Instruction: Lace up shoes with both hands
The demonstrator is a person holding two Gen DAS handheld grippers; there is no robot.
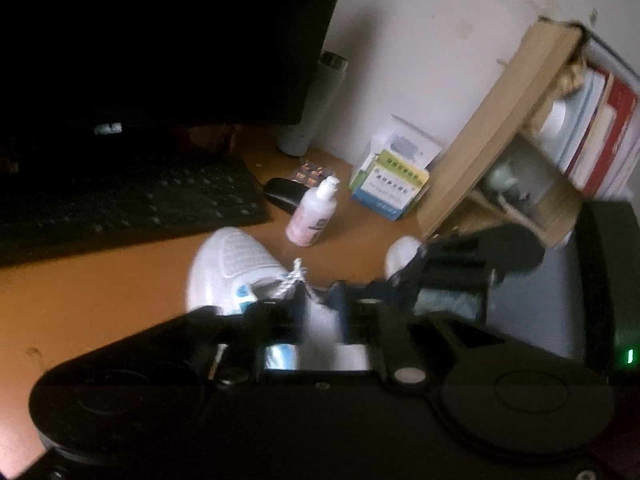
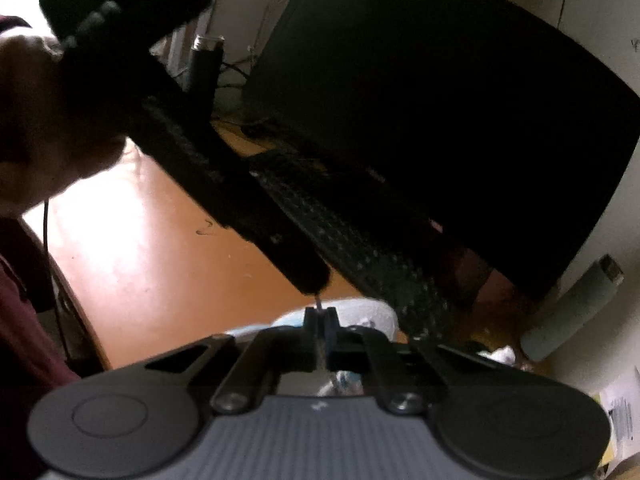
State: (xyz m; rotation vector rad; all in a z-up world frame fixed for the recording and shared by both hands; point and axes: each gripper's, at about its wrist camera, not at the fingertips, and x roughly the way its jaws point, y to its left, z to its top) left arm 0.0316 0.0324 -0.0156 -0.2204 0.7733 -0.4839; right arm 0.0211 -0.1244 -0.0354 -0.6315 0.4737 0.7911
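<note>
Orange-brown desk is carrying a white shoe just in front of a dark keyboard. The left gripper is clamping the white lace over the shoe's tongue. The right gripper is sitting nearly closed, seemingly pinching a thin lace end. Judging from this, both should be pulling evenly outward, keeping tension without jerking the shoe.

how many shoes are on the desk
2 show. One white shoe lies just ahead of the left gripper, toe toward the keyboard. Only the white toe of a second shoe shows to its right, behind the right gripper. Others may be hidden.
</note>
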